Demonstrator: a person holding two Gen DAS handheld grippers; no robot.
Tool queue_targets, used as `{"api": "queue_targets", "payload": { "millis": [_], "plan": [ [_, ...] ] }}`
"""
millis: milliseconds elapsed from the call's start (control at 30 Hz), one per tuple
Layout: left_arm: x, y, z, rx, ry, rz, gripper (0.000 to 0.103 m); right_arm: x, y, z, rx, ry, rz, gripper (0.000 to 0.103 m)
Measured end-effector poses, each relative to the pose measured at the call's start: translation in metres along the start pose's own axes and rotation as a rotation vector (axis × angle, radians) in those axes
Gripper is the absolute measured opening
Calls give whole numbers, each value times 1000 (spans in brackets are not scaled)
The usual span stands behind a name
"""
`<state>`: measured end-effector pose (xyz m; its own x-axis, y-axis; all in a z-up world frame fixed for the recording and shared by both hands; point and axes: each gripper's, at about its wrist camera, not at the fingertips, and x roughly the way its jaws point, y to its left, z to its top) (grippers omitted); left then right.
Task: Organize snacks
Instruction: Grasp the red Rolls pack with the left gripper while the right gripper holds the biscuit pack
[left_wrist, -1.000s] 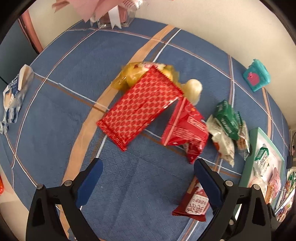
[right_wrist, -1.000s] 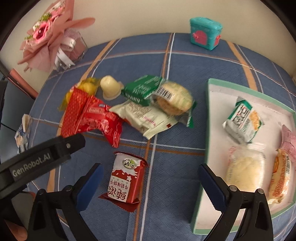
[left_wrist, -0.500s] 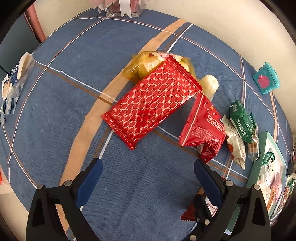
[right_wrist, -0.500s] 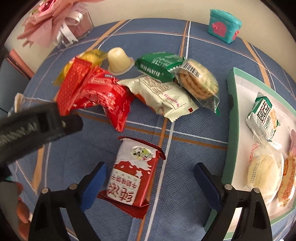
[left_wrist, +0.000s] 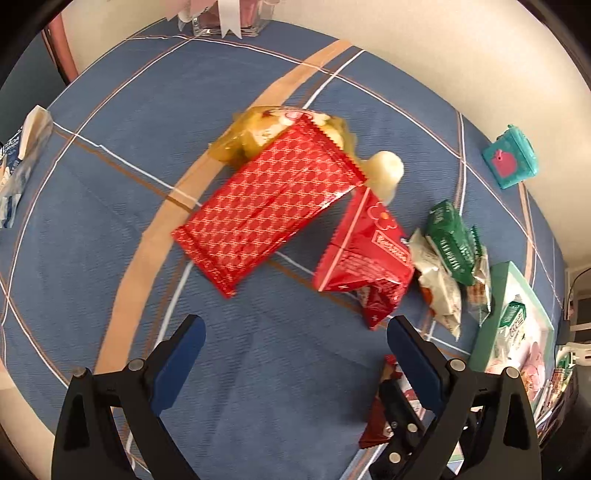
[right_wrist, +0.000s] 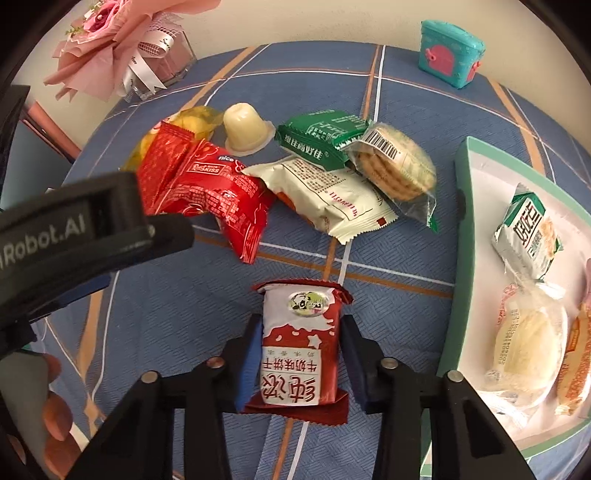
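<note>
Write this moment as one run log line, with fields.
step: grasp | right gripper: shut on red milk-biscuit packet | left gripper: open, empty | tray: partly filled

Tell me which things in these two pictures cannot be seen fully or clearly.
- Yellow bag: left wrist view, the long red packet covers much of it.
- Red milk biscuit pack: in the left wrist view, mostly hidden behind the left gripper.
- Tray: right wrist view, its far side is cut off by the edge.
- Blue and white packet: left wrist view, cut off and blurred.
</note>
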<state>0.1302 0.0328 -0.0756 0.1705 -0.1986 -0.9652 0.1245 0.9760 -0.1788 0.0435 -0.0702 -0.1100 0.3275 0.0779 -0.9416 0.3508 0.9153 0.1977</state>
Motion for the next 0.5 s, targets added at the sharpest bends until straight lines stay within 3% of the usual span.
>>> {"api": "queue_targets", "payload": {
  "millis": [367, 500],
  "plan": [
    [-7, -7, 10, -16, -36, -57, 98, -45, -34, 18, 66, -69, 36, 42],
    [-4, -14, 14, -19, -34, -85, 89, -57, -46, 26, 78, -105, 7, 42]
  ]
}}
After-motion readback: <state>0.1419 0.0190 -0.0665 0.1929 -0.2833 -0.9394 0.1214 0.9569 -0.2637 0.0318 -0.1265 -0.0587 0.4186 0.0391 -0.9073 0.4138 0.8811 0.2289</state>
